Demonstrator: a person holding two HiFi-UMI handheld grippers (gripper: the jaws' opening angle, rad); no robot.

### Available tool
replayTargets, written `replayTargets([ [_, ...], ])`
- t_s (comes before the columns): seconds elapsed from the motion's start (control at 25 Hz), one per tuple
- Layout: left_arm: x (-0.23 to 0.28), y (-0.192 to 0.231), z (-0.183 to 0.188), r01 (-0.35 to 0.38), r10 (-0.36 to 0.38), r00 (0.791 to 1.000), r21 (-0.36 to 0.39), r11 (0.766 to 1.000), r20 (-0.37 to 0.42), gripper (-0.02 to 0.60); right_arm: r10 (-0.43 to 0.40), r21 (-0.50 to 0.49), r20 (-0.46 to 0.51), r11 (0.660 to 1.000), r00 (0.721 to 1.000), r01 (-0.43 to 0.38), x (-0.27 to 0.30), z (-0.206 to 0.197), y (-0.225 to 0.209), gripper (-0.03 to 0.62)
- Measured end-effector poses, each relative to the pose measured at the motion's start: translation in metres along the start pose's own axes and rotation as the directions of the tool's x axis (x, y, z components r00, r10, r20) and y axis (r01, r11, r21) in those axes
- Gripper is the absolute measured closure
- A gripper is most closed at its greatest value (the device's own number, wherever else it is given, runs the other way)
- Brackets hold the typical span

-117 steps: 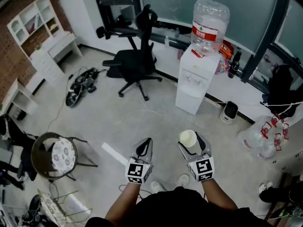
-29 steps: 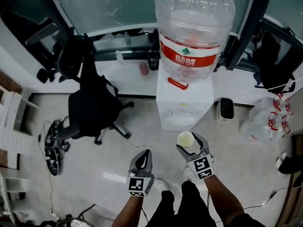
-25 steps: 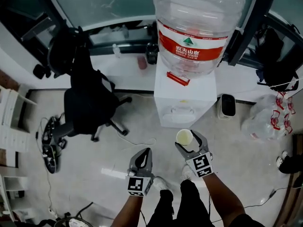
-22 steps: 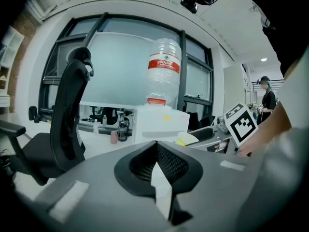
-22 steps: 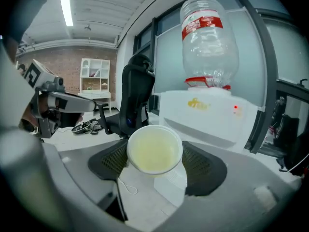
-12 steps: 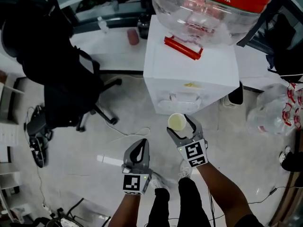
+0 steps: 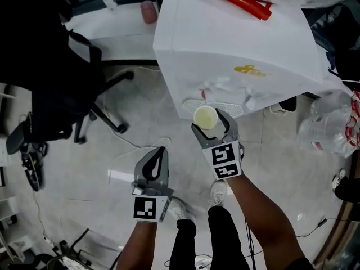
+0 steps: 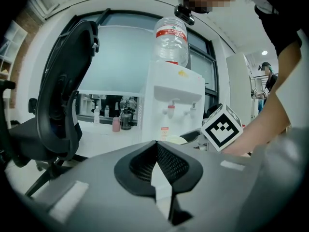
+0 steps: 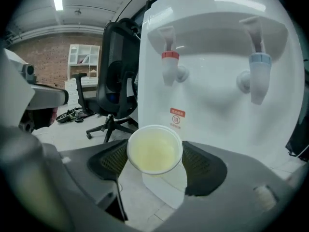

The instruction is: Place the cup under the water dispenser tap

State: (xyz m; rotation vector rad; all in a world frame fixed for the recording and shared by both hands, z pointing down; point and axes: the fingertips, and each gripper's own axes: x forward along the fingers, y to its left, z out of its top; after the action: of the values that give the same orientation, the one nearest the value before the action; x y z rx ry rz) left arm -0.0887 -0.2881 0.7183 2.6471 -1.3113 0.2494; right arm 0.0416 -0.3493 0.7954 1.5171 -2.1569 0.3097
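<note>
As the right gripper [image 7: 210, 122] pinching the paper cup [image 9: 154, 150] has dropped before the dispenser taps [image 9: 170, 67], placement nears; left gripper [image 7: 159, 154] pressed together.

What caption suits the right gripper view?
Right gripper holds a cup before the dispenser, facing its red tap and blue tap.

cup [image 9: 154, 150] between jaws of right tool [image 7: 209, 121], just before dispenser [image 7: 236, 44], below taps [image 9: 170, 67]; left tool [image 7: 160, 153] left of right tool, farther from dispenser; chair [image 7: 50, 66] left of dispenser; bottle [image 8: 171, 36] on dispenser
</note>
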Motion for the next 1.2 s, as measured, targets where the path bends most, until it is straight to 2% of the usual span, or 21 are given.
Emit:
replayTargets([
  [0.2, 0.009, 0.003, -0.017, -0.003, 0.003, 1.0, -0.006, 1.0, 0.004, 0.565, -0.01, -0.001, -0.006, 1.0, 1.0, 0.01, 0.019, 0.001, -0.006, 0.243],
  [0.64, 0.012, 0.001, -0.025, 0.006, -0.006, 1.0, -0.015, 1.0, -0.014, 0.565, -0.053, -0.009, -0.074, 0.999, 0.996, 0.052, 0.045, -0.001, -0.015, 0.24],
  [0.92, 0.012, 0.002, -0.041, 0.011, -0.011, 0.998, -0.003, 1.0, -0.054, 0.565, -0.063, 0.007, -0.056, 0.998, 0.996, 0.064, 0.048, -0.002, -0.02, 0.23],
  [1.04, 0.013, 0.004, -0.043, 0.009, -0.009, 0.998, 0.007, 1.0, -0.059, 0.565, -0.05, 0.005, -0.025, 0.999, 0.998, 0.05, 0.047, 0.0, -0.018, 0.159],
  [1.2, 0.012, 0.007, -0.043, 0.003, -0.003, 0.998, 0.006, 1.0, -0.064, 0.565, -0.032, 0.008, 0.019, 0.999, 0.999, 0.032, 0.037, 0.006, -0.012, 0.132],
])
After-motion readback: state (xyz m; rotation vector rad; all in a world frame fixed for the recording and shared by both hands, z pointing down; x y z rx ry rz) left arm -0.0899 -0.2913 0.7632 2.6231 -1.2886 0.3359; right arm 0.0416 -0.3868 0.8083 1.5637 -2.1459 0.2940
